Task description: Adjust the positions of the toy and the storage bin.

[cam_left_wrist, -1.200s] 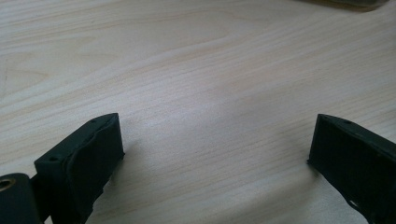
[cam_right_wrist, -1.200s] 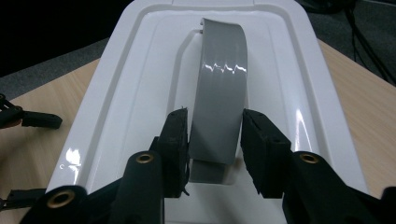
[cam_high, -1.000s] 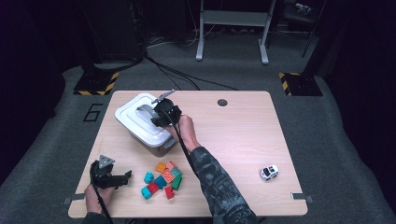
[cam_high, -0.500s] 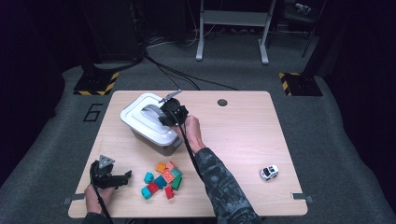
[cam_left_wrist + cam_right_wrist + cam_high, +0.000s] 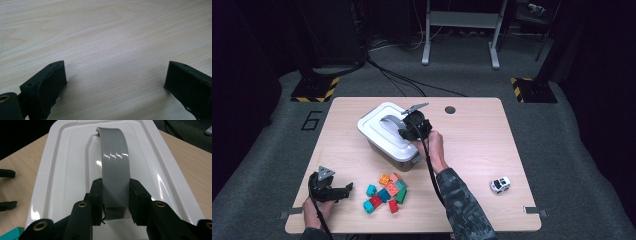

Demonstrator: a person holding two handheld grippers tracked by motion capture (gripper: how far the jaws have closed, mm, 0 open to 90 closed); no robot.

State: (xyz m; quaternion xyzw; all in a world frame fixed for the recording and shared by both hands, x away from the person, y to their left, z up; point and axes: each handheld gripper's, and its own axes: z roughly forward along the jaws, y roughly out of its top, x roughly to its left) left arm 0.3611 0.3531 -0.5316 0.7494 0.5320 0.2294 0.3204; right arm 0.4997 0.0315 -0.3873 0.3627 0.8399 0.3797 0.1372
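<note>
R gripper [image 5: 115, 195] clamped on the grey handle [image 5: 115, 167] of the white lid [image 5: 384, 131] — jaws squeeze it from both sides, prob to lift the lid or drag the whole box [image 5: 396, 156], which sits mid-table, left of centre. L gripper [image 5: 343, 190] rests near the front edge w/ jaws wide apart, nothing in them — looks parked beside the blocks [image 5: 386, 192], ready to load once the box is open.

Box [image 5: 387, 137] far left of centre on table [image 5: 472, 150], lid [image 5: 382, 129] on it. Blocks [image 5: 386, 192] near, left gripper [image 5: 343, 190] further left. Toy car [image 5: 500, 184] near right.
</note>
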